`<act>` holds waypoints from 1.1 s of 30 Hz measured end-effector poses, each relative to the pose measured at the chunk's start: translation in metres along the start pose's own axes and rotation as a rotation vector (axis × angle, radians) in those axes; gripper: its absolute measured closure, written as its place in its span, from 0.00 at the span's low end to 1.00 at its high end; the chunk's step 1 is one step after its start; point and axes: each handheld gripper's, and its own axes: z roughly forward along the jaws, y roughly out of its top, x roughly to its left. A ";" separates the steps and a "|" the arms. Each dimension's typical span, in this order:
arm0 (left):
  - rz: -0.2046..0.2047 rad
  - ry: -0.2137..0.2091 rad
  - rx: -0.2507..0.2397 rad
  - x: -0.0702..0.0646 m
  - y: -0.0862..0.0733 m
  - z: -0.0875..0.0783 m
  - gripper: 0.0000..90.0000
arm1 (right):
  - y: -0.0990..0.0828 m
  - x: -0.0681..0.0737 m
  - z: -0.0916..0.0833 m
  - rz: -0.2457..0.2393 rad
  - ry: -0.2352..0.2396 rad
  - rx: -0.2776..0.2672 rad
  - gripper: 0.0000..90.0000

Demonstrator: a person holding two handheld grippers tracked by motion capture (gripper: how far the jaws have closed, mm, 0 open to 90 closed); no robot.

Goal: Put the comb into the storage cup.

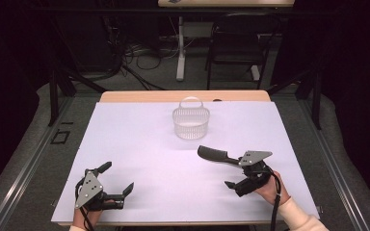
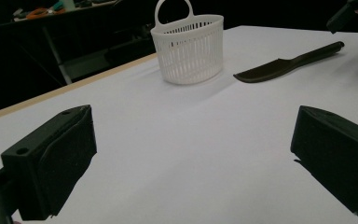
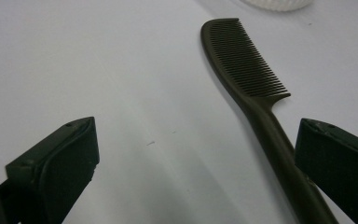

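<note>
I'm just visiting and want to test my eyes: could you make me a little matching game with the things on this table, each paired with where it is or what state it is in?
Things:
1. basket
2. comb
3. left gripper
4. right gripper

States:
a. black, lying flat on the white table
b. open, right beside the comb's handle
c. white, upright at the far middle
d. open, nothing near its jaws

Pairs: 1-c, 2-a, 3-d, 4-b

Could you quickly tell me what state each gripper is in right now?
Left gripper: open, holding nothing.
Right gripper: open, not gripping; the comb lies on the table between its fingers.
</note>
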 end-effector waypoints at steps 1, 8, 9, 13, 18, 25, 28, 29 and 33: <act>0.003 -0.001 0.000 0.000 0.000 0.000 0.00 | 0.001 -0.001 -0.001 0.002 0.006 0.004 0.00; -0.003 -0.001 -0.001 0.000 0.000 0.000 0.00 | 0.004 -0.004 -0.002 -0.004 0.005 0.026 0.00; -0.001 -0.001 -0.001 0.000 0.000 0.000 0.00 | 0.005 -0.005 -0.002 -0.009 0.004 0.029 0.00; 0.002 0.003 -0.001 0.000 0.000 -0.001 0.00 | 0.009 -0.010 -0.002 -0.023 0.001 0.051 0.00; 0.001 0.003 0.000 0.001 0.000 0.000 0.00 | 0.018 -0.019 -0.001 -0.042 -0.006 0.083 0.00; 0.000 0.004 -0.001 0.001 0.000 -0.001 0.00 | 0.031 -0.032 0.009 -0.070 0.018 0.156 0.00; -0.003 0.004 -0.001 0.001 -0.001 0.000 0.00 | 0.035 -0.036 0.014 -0.089 0.016 0.187 0.00; -0.001 0.004 -0.001 0.001 -0.001 -0.001 0.00 | 0.036 -0.037 0.014 -0.092 0.016 0.203 0.00; 0.000 0.004 0.000 0.001 -0.001 -0.001 0.00 | 0.040 -0.040 0.021 -0.119 0.024 0.250 0.07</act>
